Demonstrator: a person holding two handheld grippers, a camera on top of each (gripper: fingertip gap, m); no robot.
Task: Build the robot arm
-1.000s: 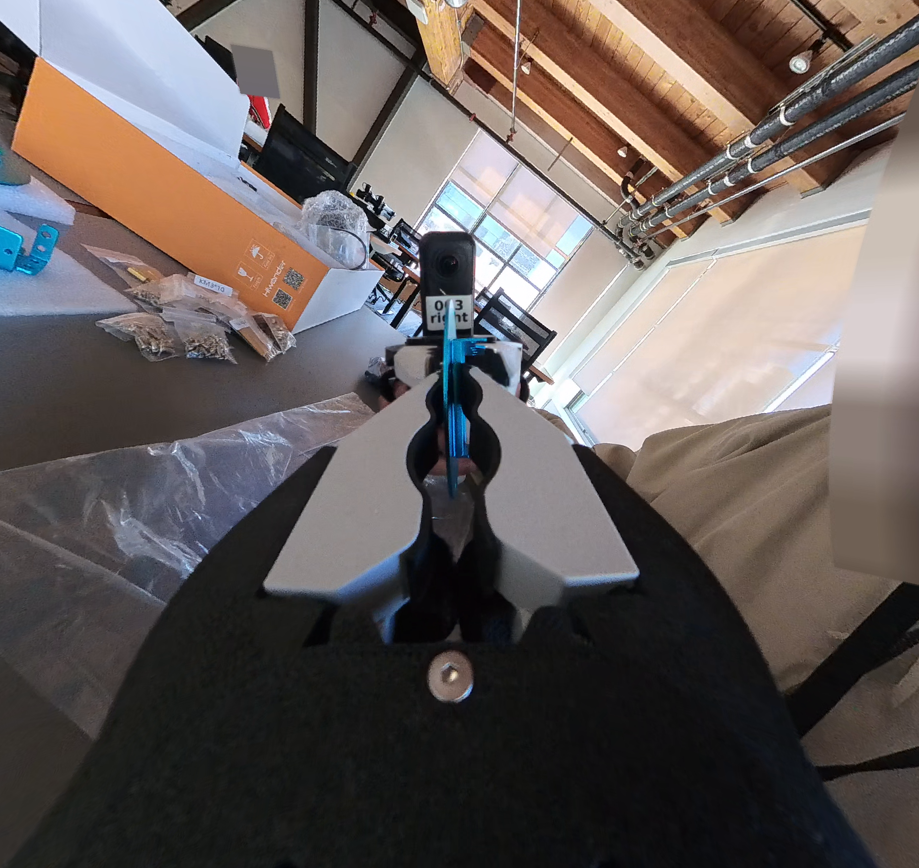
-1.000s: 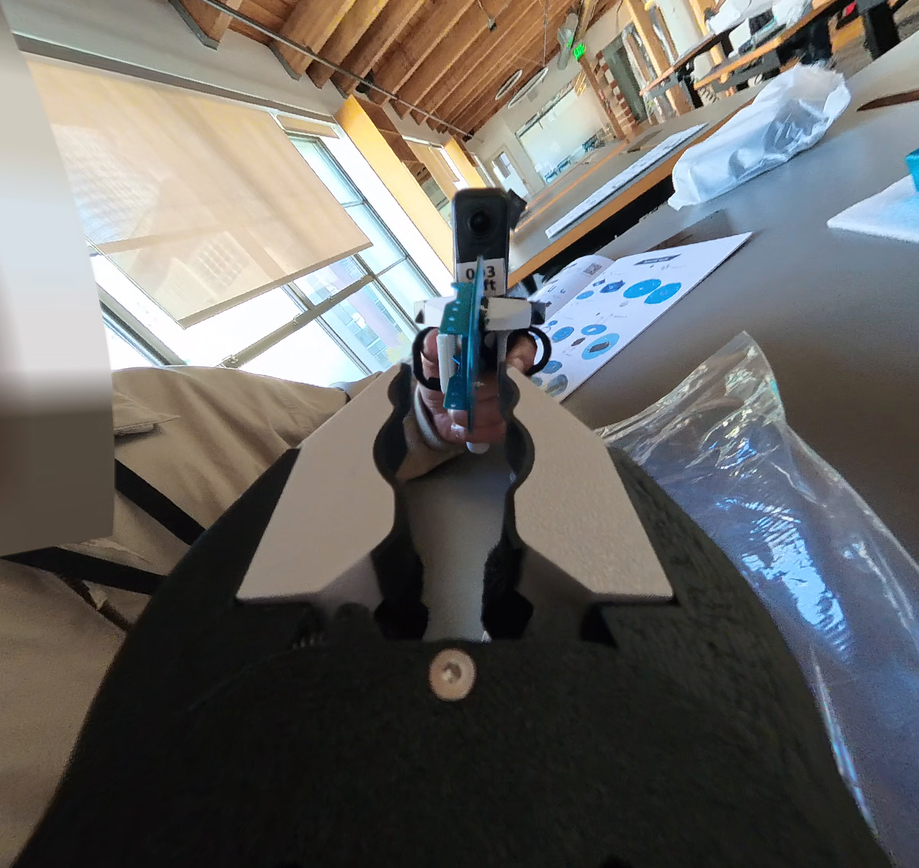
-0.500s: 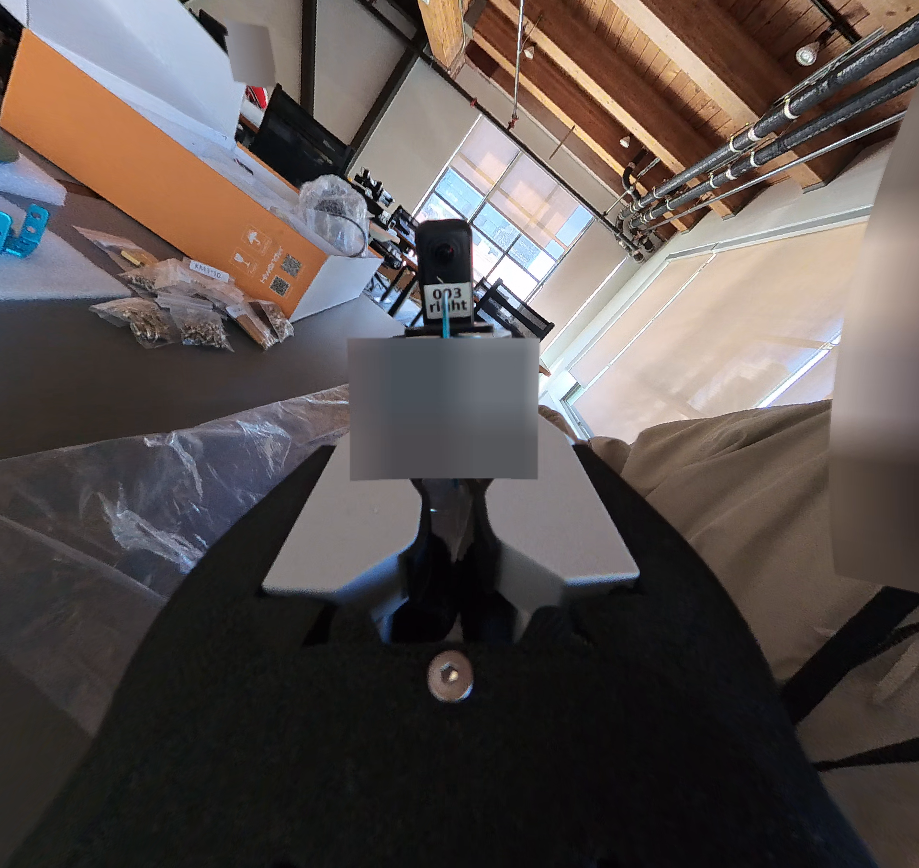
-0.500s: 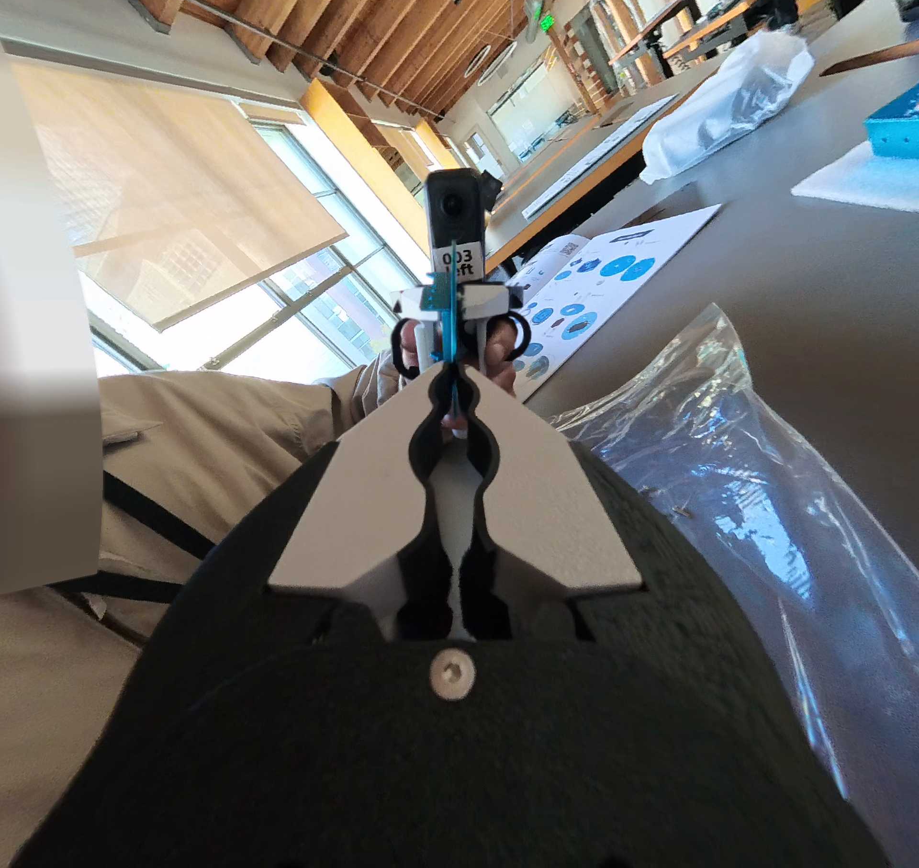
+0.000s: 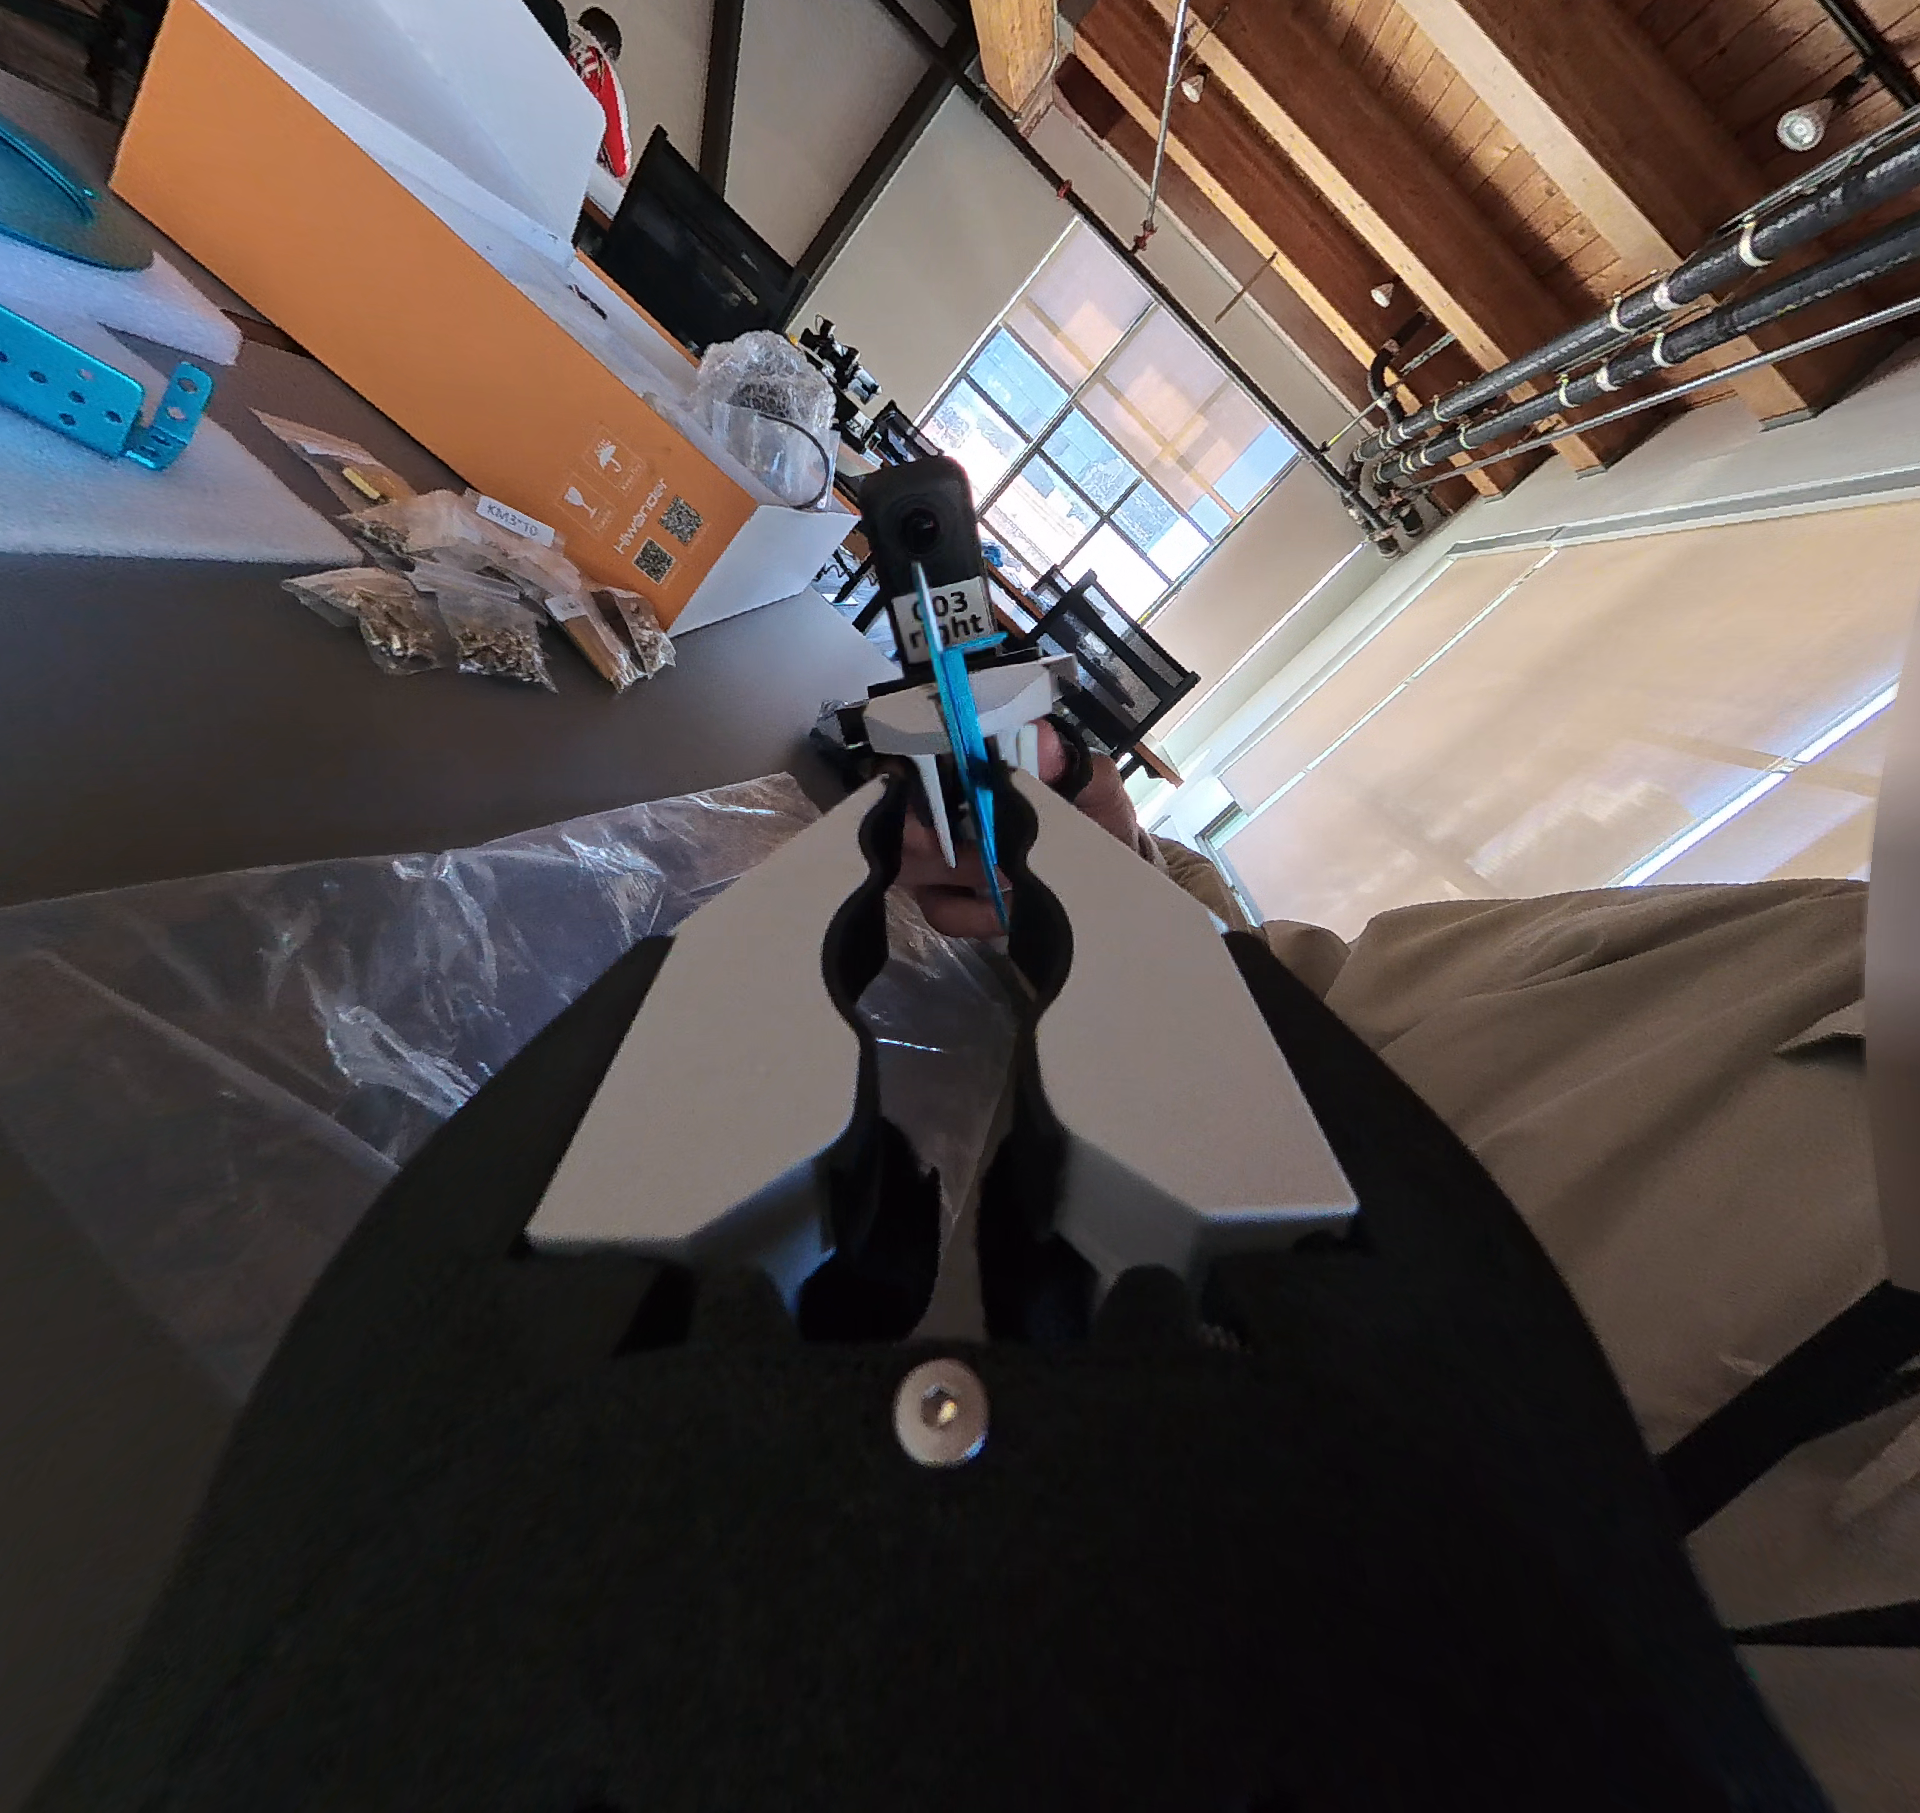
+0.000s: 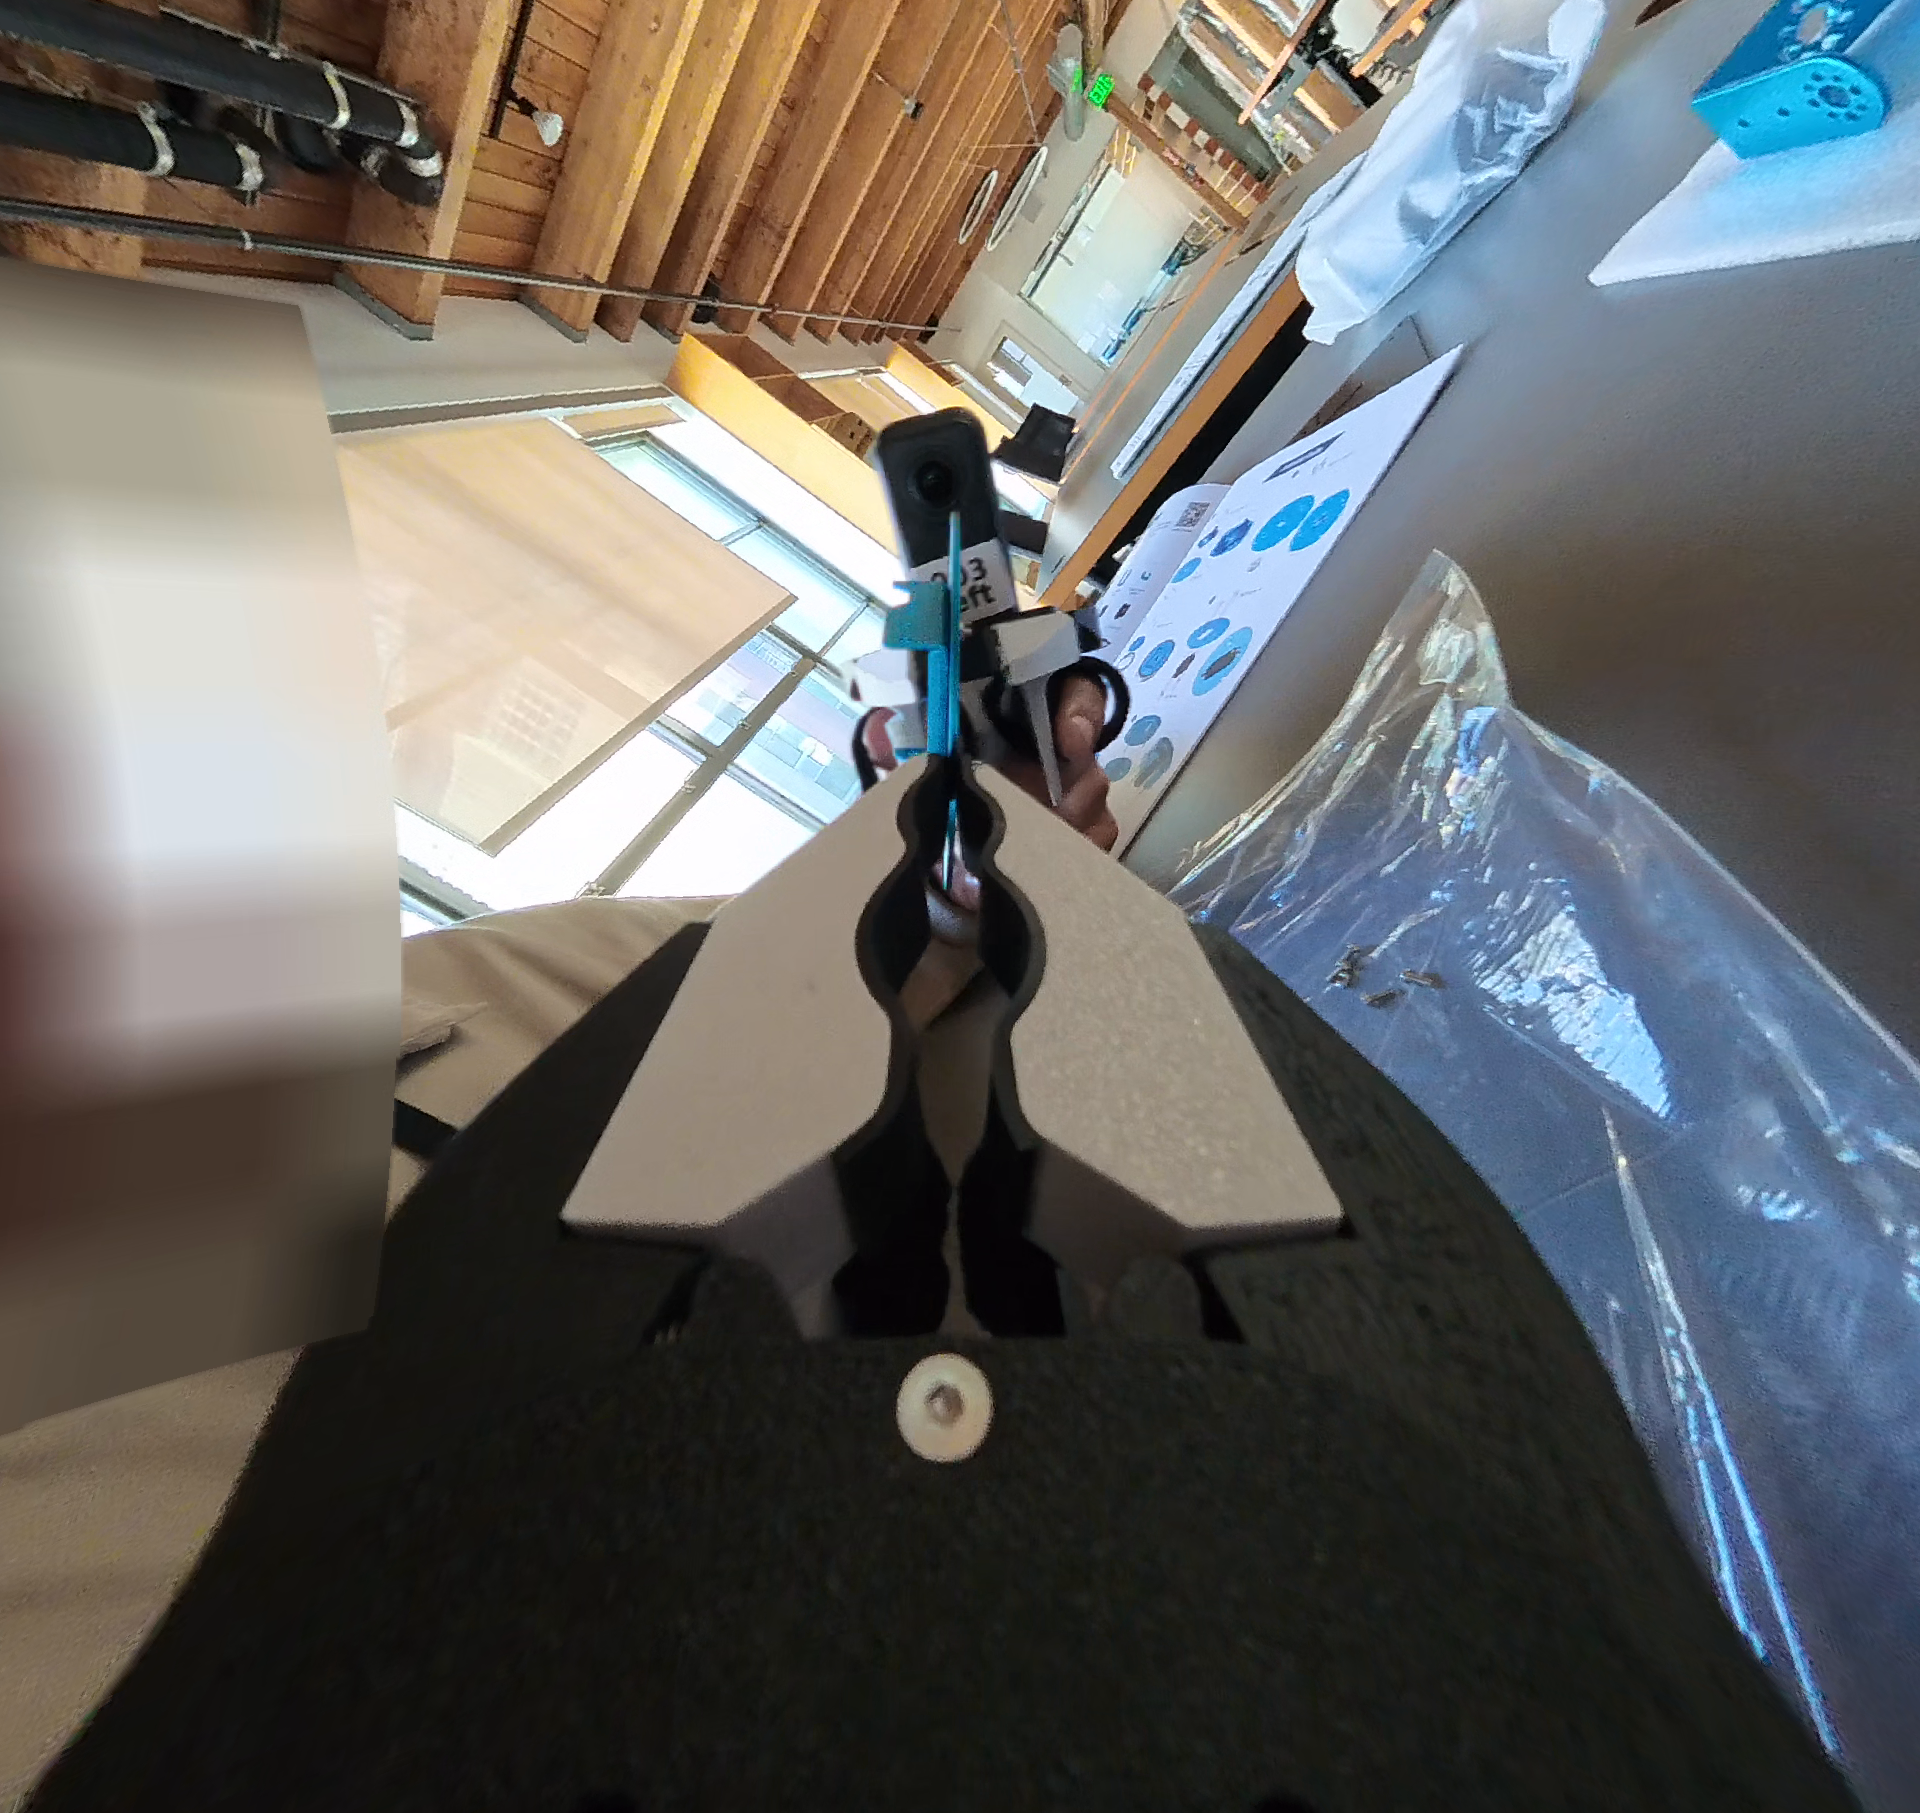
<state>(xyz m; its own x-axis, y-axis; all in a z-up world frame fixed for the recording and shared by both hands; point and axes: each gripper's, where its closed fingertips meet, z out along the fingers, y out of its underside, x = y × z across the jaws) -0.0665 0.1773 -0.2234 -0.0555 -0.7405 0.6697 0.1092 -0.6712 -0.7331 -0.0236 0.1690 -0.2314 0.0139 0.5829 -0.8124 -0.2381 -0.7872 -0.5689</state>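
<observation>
A dark grey surface [image 5: 260, 724] is carrying everything, and a big clear plastic bag [image 5: 312, 984] is lying crumpled across it just below both claws. Farther back, an orange and white box [image 5: 364, 236] is standing open. On the other side an illustrated sheet [image 6: 1278, 558] is lying flat. A blue drilled block [image 6: 1808, 90] is sitting on white foam, and a blue perforated bracket [image 5: 73, 392] is resting on another foam pad. Small bags of screws [image 5: 457, 610] are lying in a heap by the box.

Between the two claws, in the air above the bag, a thin blue plate [image 5: 961, 714] is showing edge-on. The right claw [image 6: 945, 787] is pinching it, with its fingers pressed close on the plate's flat faces. The left claw [image 5: 948, 807] is standing somewhat spread, with the plate's end reaching into the gap close to one finger. Whether they are touching, I cannot tell.

The plate is looking like anodised metal: probably stiff, light and smooth, so likely to swivel or slip in a pinch. Gripping squarely across the flat faces, well in from the edge, is looking like the surest hold.
</observation>
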